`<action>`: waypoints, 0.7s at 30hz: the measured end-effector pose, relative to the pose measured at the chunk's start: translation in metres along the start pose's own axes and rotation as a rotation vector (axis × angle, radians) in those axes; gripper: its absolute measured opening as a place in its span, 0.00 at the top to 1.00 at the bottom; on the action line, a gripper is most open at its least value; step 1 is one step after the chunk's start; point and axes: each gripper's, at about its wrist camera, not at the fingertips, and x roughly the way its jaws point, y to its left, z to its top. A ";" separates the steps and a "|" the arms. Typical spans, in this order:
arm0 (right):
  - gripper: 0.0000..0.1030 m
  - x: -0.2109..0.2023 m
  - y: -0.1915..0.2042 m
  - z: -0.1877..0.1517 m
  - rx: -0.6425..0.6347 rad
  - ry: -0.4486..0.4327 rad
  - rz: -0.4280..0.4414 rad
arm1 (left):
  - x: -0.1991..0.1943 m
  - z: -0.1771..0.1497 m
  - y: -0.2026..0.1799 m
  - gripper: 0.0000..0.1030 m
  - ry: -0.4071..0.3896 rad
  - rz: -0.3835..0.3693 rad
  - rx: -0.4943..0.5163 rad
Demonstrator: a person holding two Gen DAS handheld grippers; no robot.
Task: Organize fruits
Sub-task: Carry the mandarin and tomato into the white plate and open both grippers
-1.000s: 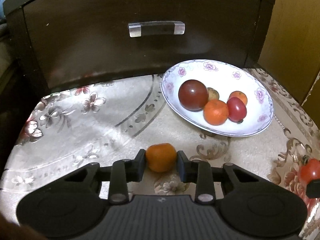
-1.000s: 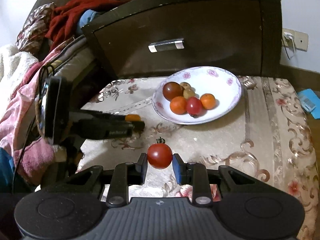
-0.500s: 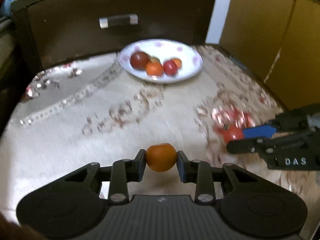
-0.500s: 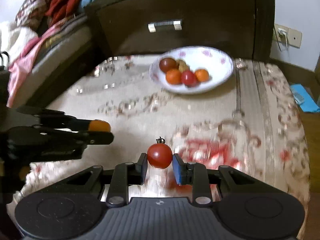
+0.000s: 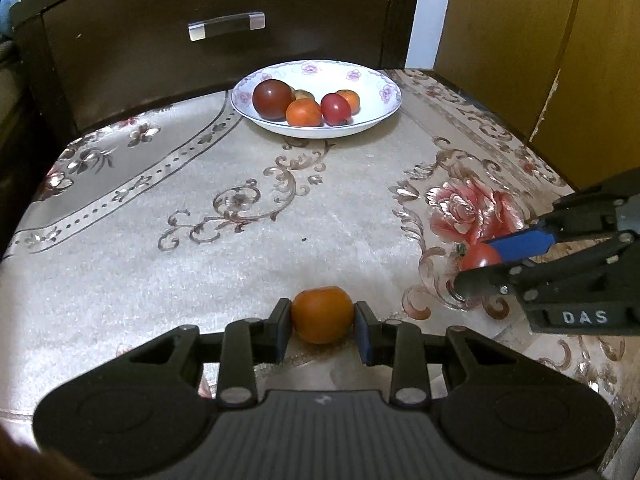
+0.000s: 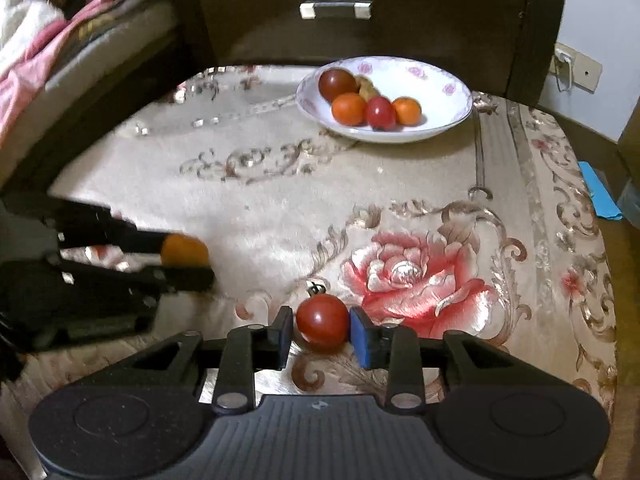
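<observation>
My left gripper (image 5: 322,321) is shut on an orange tangerine (image 5: 322,314), low over the cloth near the table's front. My right gripper (image 6: 322,327) is shut on a red tomato (image 6: 322,322) beside the pink rose pattern. In the left wrist view the right gripper (image 5: 486,260) with its tomato (image 5: 479,257) is at the right. In the right wrist view the left gripper (image 6: 188,258) with its tangerine (image 6: 183,249) is at the left. A white flowered bowl (image 5: 360,80) at the back holds several fruits; it also shows in the right wrist view (image 6: 440,80).
A dark wooden drawer front (image 5: 224,28) with a clear handle stands right behind the bowl. A beige embroidered cloth (image 5: 200,220) covers the table. Bedding (image 6: 60,40) lies left of the table. A yellow cabinet (image 5: 540,60) is at the right.
Both grippers have pulled back from the bowl toward the table's front, each still holding its fruit. The bowl now looks farther away in both views.
</observation>
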 end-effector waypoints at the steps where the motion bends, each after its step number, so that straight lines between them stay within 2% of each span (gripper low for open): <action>1: 0.78 -0.001 0.000 0.001 -0.002 -0.002 0.013 | 0.000 0.002 0.001 0.62 0.002 -0.002 -0.003; 5: 0.79 -0.010 -0.007 0.004 0.033 -0.026 0.047 | 0.000 0.013 0.008 0.62 0.003 -0.030 -0.074; 9: 0.79 -0.023 -0.017 0.026 0.086 -0.103 0.082 | -0.004 0.037 0.011 0.62 -0.047 -0.050 -0.114; 14: 0.79 -0.027 -0.039 0.060 0.138 -0.195 0.074 | 0.005 0.075 0.011 0.62 -0.097 -0.046 -0.099; 21: 0.79 -0.003 -0.064 0.092 0.137 -0.211 0.032 | 0.038 0.113 0.021 0.62 -0.110 -0.014 -0.079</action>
